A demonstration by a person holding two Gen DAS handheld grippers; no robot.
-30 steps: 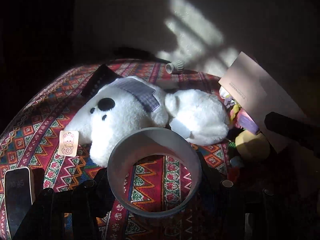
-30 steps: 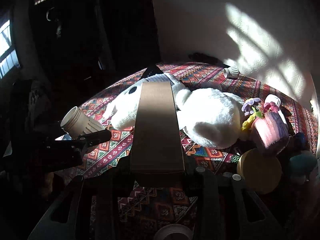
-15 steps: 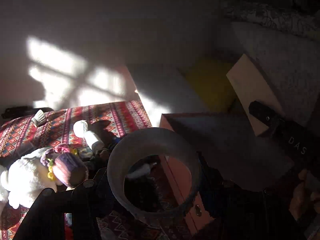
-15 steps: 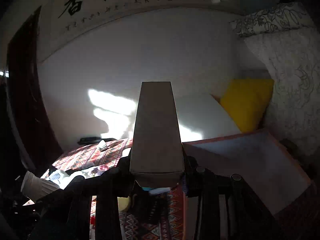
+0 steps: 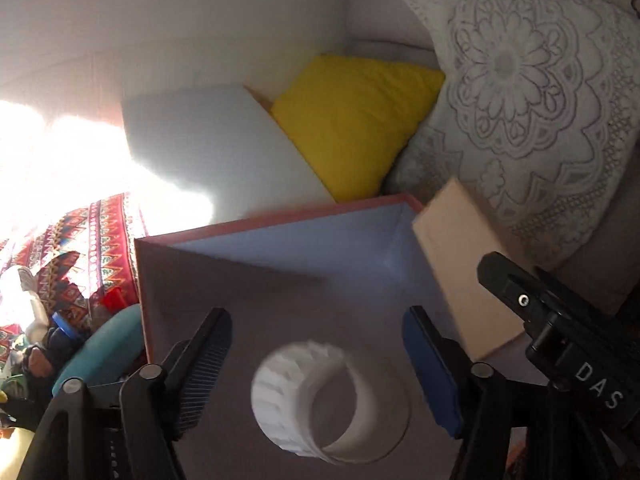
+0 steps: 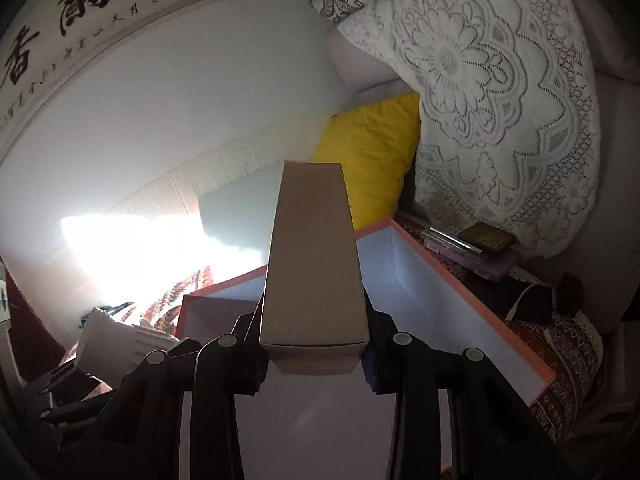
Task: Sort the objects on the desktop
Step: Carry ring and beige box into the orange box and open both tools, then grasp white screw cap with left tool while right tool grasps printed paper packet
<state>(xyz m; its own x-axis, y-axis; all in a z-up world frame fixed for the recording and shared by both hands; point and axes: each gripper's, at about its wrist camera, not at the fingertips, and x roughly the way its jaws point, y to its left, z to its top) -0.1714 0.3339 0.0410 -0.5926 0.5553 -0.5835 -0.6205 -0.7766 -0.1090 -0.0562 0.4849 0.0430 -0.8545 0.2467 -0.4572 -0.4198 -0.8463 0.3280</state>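
the left hand-held gripper (image 5: 316, 356) stood over a large pink-rimmed cardboard box with a white inside (image 5: 280, 256), its blue-padded jaws spreading apart. a white ribbed plastic ring (image 5: 316, 396) lay between them, blurred, clear of both pads, at 6 o'clock in the left wrist view and over the box's pale floor; whether it touched the floor could not be told.

the right hand-held gripper (image 6: 316, 344) pinched a long brown cardboard carton (image 6: 314, 264) by its near end, its jaws easing open while both still pressed the carton's sides. the carton pointed toward 12 o'clock in the right wrist view, above the same open box (image 6: 460, 304). in the left wrist view the carton (image 5: 460, 264) and the right hand-held gripper's black frame showed at 3 o'clock, by the box's right wall.

behind the box, at 12 o'clock, a bright yellow cushion (image 5: 356, 120) leaned beside a white lace-covered pillow (image 5: 520, 92) at 2 o'clock. a red patterned woven cloth (image 5: 100, 240) covered the worktop at 9 o'clock, glared out by sunlight. a small brown case and some pens (image 6: 476, 240) lay at 3 o'clock in the right wrist view, just beyond the box's far wall.
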